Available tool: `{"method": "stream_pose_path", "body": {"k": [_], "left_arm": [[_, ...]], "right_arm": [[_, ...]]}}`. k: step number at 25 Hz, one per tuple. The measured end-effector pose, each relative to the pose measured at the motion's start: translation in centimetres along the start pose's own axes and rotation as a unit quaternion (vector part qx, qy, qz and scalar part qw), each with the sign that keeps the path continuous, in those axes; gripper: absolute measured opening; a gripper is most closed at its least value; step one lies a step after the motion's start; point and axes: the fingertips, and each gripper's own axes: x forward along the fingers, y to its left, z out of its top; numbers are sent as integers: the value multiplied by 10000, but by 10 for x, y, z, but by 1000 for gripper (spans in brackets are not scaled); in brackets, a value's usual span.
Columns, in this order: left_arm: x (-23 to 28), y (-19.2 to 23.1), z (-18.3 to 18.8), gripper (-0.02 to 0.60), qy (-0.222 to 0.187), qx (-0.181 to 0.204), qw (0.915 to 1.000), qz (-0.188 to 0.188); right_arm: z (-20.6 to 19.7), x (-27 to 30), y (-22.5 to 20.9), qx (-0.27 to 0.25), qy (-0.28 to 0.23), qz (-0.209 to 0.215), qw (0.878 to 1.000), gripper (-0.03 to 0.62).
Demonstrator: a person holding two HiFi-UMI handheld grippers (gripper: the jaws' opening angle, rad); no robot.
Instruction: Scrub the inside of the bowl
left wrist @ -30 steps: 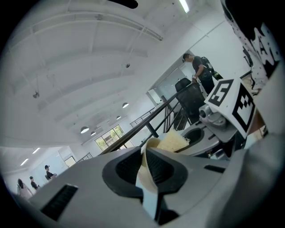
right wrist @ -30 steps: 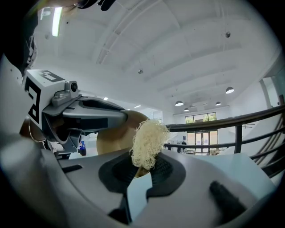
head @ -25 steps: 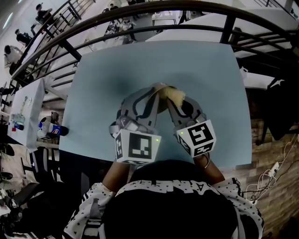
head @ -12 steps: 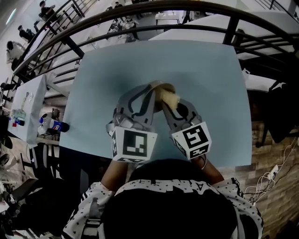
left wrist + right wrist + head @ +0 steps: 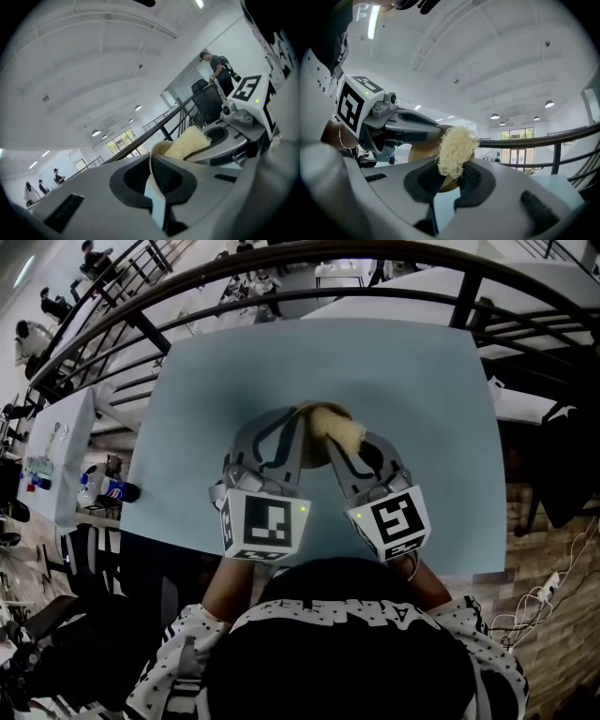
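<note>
Your left hand-held gripper [image 5: 153,174] is clamped tight on the thin rim of the bowl [image 5: 156,150], holding it up off the worktop [image 5: 412,381], above the worktop's middle. Your right hand-held gripper [image 5: 452,176], just right of the bowl, is closed on a pale stringy scrubber [image 5: 454,147] whose free end meets the bowl at its rim. I judge the scrubbing under way; no view shows how much of the inside is done, so treat most of it as left. The bowl looks tipped on edge, its mouth towards the scrubber, though I can't confirm that. The scrubber's long axis runs out from your right jaws into the bowl.
</note>
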Motion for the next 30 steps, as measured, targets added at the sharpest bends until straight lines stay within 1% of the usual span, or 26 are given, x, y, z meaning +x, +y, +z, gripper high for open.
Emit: {"method": "stream_pose_path", "body": {"k": [4,7,15,22,30], "left_arm": [[-2,1,2,23,-34,-25,10000,22],[-4,1,4,23,-56,4,10000,48],[-6,2,5,25,-43,-14,10000,42],[-7,5,4,25,-38,-95,9999,48],[-6,5,4,25,-43,-117,9999,102]], "right_arm": [[8,2,-5,-613,112,-88,9980,58],[2,3,-2,-816,256,-108,9963,58],[-17,6,17,-663,470,168,9966,58],[-18,7,29,-409,454,373,9974,58],[-12,7,46,-63,285,661,9974,58]]}}
